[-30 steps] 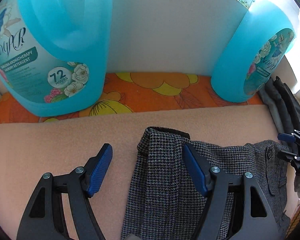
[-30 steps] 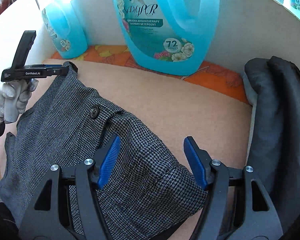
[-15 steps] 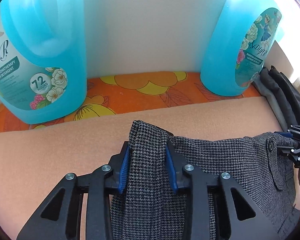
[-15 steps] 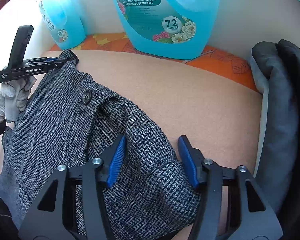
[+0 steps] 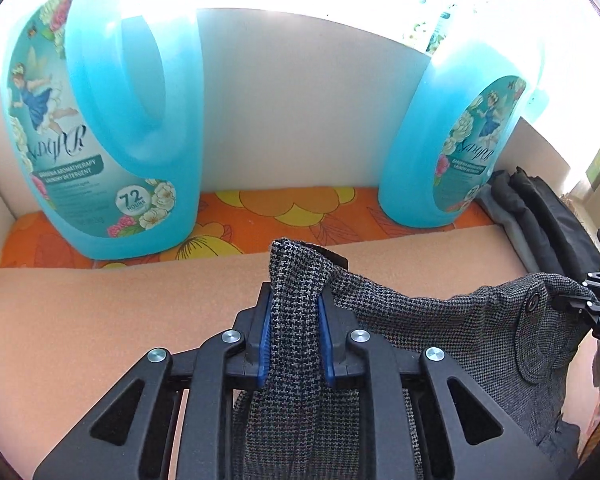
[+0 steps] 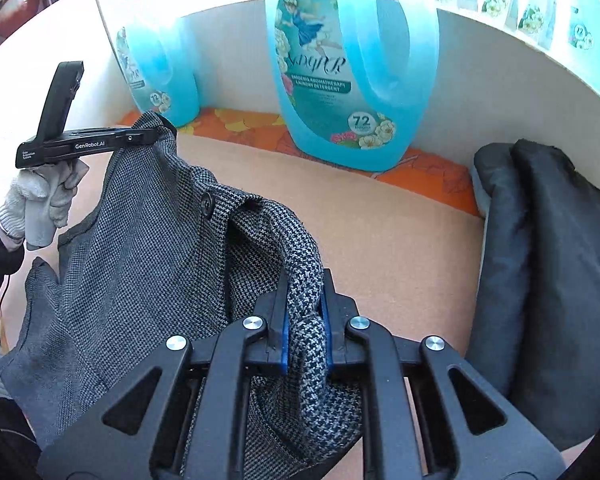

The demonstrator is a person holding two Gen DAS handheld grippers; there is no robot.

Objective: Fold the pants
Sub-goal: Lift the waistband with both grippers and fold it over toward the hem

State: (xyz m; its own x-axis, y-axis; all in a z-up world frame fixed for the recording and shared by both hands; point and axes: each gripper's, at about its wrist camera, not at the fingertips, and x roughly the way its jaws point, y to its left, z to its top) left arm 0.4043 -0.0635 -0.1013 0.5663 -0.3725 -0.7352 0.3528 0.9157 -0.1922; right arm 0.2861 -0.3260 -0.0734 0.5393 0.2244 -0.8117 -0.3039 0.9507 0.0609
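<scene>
the grey houndstooth pants point(image 5: 440, 332) are held raised above the peach-coloured tabletop point(image 5: 100, 320), stretched between both grippers. the left gripper point(image 5: 293, 320) is seen with its blue-padded fingers point(image 5: 265, 340) clamped on a bunched corner of the waistband, the fabric standing up between them. in the right wrist view the right gripper point(image 6: 305, 320) is likewise closed on a rolled fold of the pants point(image 6: 140, 260), with the cloth pinched tight between the pads. the left gripper point(image 6: 156, 136) is also visible there from the side, held by a white-gloved hand point(image 6: 44, 196). a dark button point(image 6: 207, 203) is noted on the waistband between the two grips. two blue detergent jugs point(image 5: 100, 128) are standing on an orange floral cloth point(image 5: 284, 216) at the back wall. a folded dark garment point(image 6: 548, 272) is lying on the tabletop to the right, apart from the pants.
</scene>
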